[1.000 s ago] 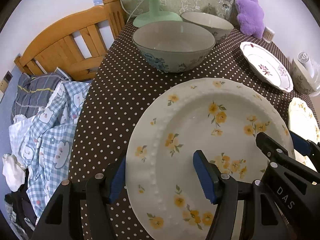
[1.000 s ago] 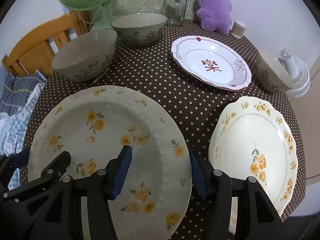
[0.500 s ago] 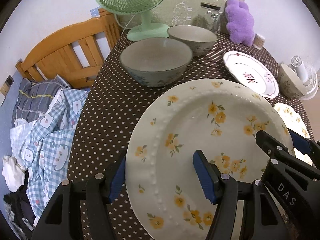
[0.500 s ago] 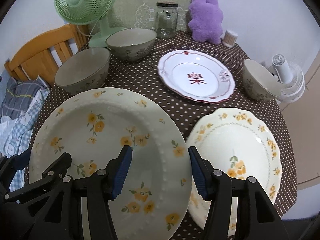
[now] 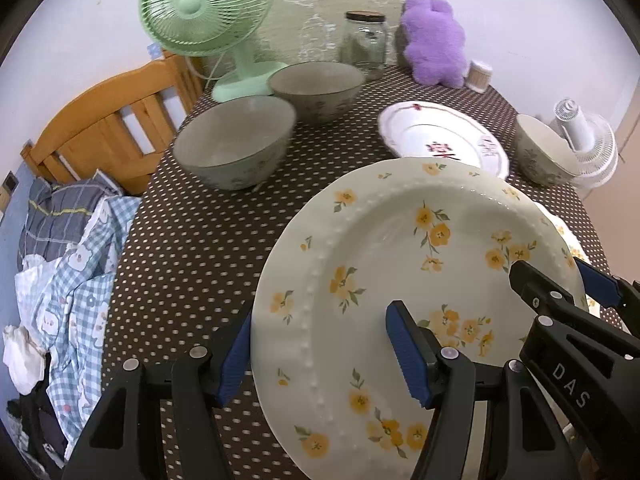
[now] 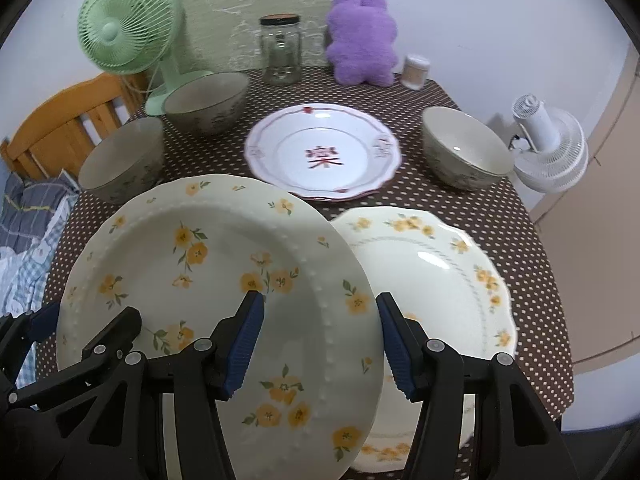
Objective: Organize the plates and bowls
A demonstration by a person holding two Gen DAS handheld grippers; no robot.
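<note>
Both claws carry one flowered plate (image 6: 224,280) together: the left claw (image 5: 320,356) pinches its left rim, the right claw (image 6: 320,344) its right rim, keeping it level above the bench (image 6: 500,208). Right of the right claw lies a scalloped plate (image 6: 440,280), probably its stacking spot.

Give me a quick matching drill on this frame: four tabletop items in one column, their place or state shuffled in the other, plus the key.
1. beaded floral plate
2. red-trimmed plate
3. glass jar
4. scalloped floral plate

A. flat on the tablecloth, partly under the lifted plate
B. back edge, beside the purple plush
C. gripped by both grippers
D. centre of the table, between bowls

Pairs: 1-C, 2-D, 3-B, 4-A
</note>
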